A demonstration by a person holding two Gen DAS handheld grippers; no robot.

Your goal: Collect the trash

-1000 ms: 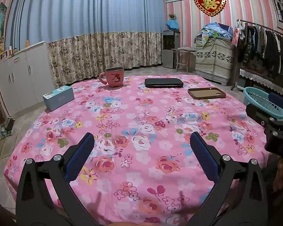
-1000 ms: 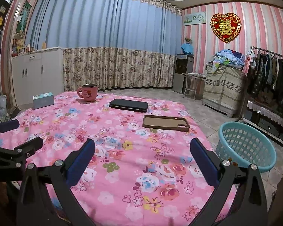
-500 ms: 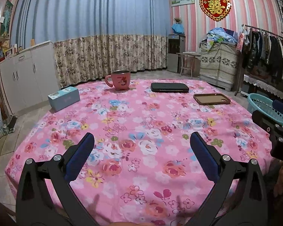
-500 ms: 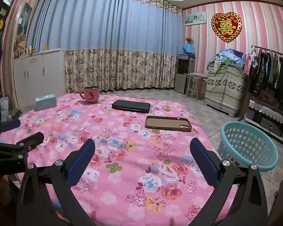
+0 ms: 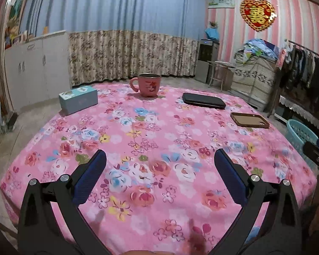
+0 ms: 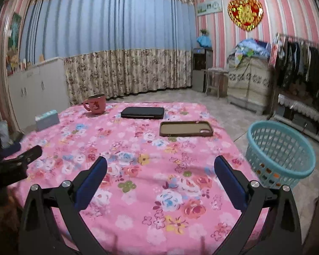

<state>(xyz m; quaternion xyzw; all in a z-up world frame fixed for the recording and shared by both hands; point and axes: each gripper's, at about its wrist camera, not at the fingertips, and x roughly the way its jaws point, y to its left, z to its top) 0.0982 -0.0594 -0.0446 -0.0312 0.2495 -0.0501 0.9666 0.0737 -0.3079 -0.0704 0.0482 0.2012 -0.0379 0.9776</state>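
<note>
- The left gripper [image 5: 159, 159] and the right gripper [image 6: 160, 160] both have their jaws spread wide, with nothing between them.
- No clear trash is visible on the pink floral cloth [image 5: 138, 131]; only a mug [image 5: 147, 84], a tissue box [image 5: 78, 99], a black case [image 5: 203, 100] and a brown phone case [image 6: 186, 128], all far ahead of the jaws.
- The teal basket [image 6: 280, 155] stands to the right of the right jaws, on the floor.
- If the phone case is meant, it seems light and flexible; a grasp on one long edge looks best.
</note>
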